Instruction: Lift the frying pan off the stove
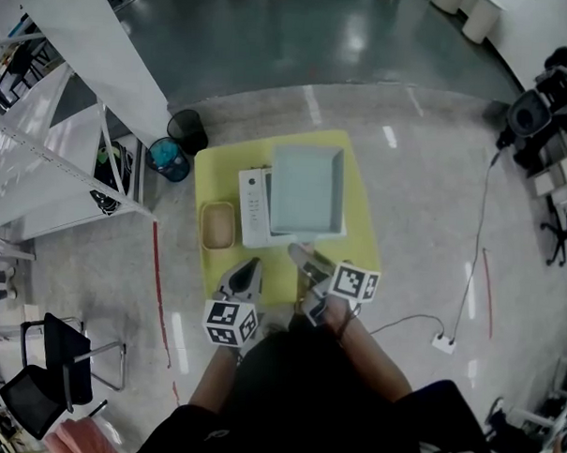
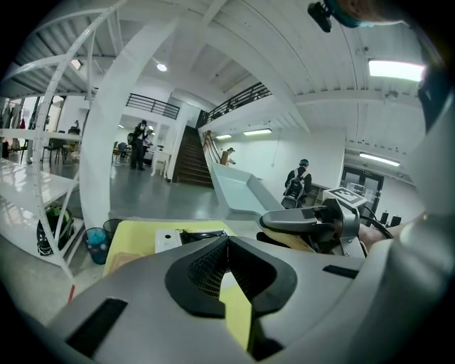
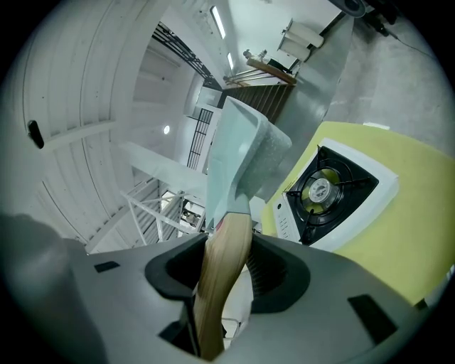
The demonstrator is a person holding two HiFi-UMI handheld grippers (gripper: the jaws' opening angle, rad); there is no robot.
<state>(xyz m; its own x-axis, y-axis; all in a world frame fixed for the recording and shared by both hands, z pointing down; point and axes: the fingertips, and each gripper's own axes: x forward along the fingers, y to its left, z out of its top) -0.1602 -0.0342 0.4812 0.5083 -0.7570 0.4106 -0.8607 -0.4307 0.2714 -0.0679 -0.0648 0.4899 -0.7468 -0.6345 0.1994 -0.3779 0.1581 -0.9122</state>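
A pale blue square frying pan [image 1: 307,189] hangs above the white single-burner stove [image 1: 254,208] on the yellow table [image 1: 221,162]. My right gripper [image 1: 301,259] is shut on the pan's wooden handle [image 3: 224,277]. In the right gripper view the pan [image 3: 238,156] stands clear of the stove [image 3: 355,206], and the bare burner [image 3: 321,188] shows beneath it. My left gripper [image 1: 251,266] sits at the table's near edge, left of the handle, shut with nothing in it. From the left gripper view [image 2: 227,240] the pan [image 2: 238,188] rises ahead, with the right gripper [image 2: 313,220] beside it.
A tan shallow tray [image 1: 218,225] lies on the table left of the stove. Two round bins [image 1: 174,146] stand on the floor by the table's far left corner. A white shelf frame [image 1: 72,136] fills the left side, and a black chair [image 1: 57,361] is at the lower left.
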